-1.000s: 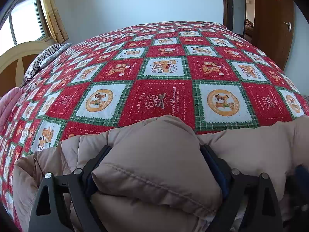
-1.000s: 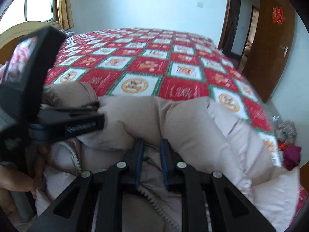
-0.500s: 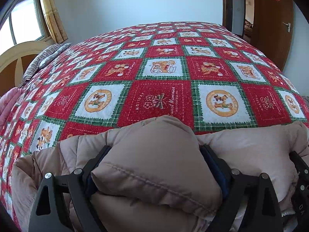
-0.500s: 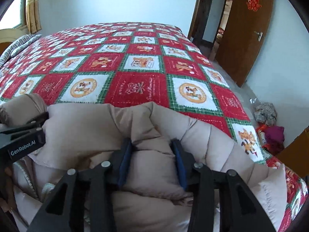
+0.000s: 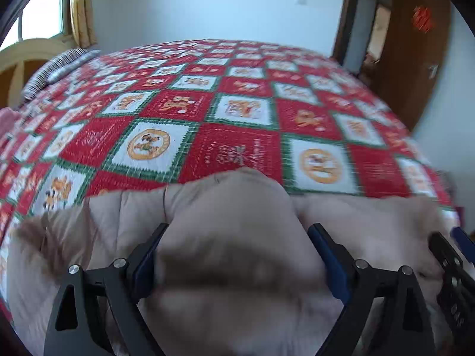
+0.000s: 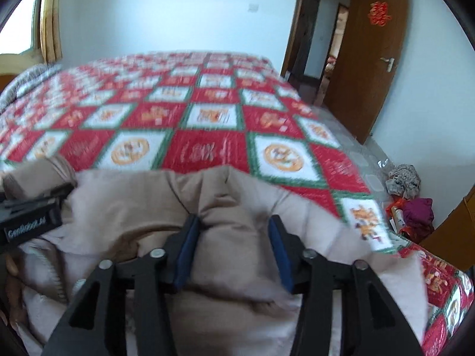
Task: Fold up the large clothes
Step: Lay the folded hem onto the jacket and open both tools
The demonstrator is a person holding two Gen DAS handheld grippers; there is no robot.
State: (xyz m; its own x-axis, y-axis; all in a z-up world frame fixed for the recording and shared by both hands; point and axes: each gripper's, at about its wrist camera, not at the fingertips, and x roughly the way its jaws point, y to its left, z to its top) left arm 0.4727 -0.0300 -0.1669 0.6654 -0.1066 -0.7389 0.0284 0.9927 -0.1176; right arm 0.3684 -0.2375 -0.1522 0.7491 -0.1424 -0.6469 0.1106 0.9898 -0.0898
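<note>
Change: the right gripper (image 6: 233, 237) jaws, nearly pinched together a second ago, are now seen opening, a bulge of the beige padded jacket (image 6: 237, 198) bulging between them.
Left gripper (image 5: 237, 249): jaws spread wide, pads pressed against a fat fold of jacket.
Pose: both grippers are angled downward, side by side, toward the bed.
Jacket: bunched at the near edge of the red patchwork quilt (image 5: 237, 148).

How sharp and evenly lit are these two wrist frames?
Left wrist: motion blur smears the padded jacket and quilt; window blown out. Right wrist: the quilt blurs too, the door stays sharper; fisheye bends both.
</note>
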